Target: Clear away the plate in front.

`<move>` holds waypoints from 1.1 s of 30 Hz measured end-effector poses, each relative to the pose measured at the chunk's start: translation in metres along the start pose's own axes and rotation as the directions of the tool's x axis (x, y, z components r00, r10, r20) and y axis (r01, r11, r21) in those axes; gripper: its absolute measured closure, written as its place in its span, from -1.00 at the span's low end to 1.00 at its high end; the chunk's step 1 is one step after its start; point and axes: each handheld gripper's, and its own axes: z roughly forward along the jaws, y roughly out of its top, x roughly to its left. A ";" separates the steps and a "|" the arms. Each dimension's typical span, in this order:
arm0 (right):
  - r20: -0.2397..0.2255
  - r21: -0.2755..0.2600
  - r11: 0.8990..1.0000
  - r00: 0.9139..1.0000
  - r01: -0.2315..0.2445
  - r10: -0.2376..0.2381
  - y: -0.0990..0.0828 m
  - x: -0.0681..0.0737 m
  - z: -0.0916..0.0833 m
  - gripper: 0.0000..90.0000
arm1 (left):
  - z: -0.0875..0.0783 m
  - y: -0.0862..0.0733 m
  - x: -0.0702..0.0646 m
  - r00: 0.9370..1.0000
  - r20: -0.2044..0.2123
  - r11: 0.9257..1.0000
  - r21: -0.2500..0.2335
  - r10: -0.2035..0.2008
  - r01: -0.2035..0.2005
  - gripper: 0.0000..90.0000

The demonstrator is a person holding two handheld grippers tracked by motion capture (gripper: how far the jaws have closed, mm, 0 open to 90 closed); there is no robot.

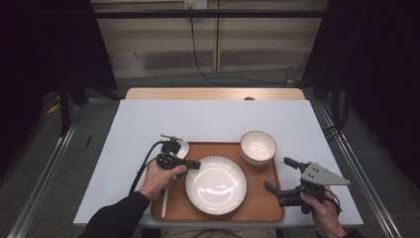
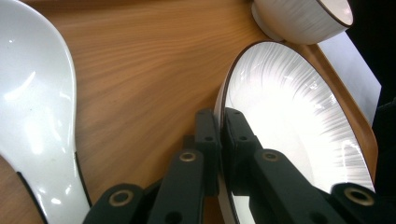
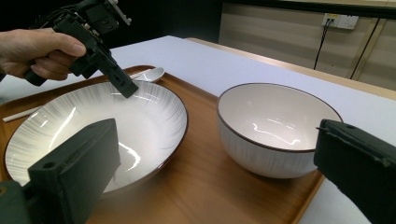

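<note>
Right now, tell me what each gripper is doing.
Left gripper: shut on the rim of the plate.
Right gripper: open, holding nothing, jaws spread toward the bowl.

You have one wooden tray (image 1: 257, 206) on the table, and on it one plate (image 1: 216, 184), one bowl (image 1: 258, 147) and one white spoon (image 1: 181, 147). You hold two grippers, the left gripper (image 1: 194, 164) and the right gripper (image 1: 278, 174).

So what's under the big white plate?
The plate sits on a wooden tray, which lies on the white table. The left gripper is clamped on the plate's rim. The tray's wood beneath the plate is covered.
</note>
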 end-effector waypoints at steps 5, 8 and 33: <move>0.002 -0.003 1.000 1.000 0.001 -0.001 0.000 -0.001 0.001 -1.00 | 0.001 -0.001 0.001 1.000 -0.018 1.000 0.006 0.019 -0.019 0.91; -0.001 -0.001 1.000 1.000 0.004 -0.004 0.000 -0.001 0.000 -1.00 | 0.003 -0.001 0.000 0.998 -0.045 0.999 0.010 0.036 -0.036 0.90; -0.001 -0.001 1.000 1.000 0.009 -0.009 0.000 0.000 0.000 -1.00 | 0.010 -0.003 -0.007 0.983 -0.080 0.986 0.029 0.167 -0.165 0.55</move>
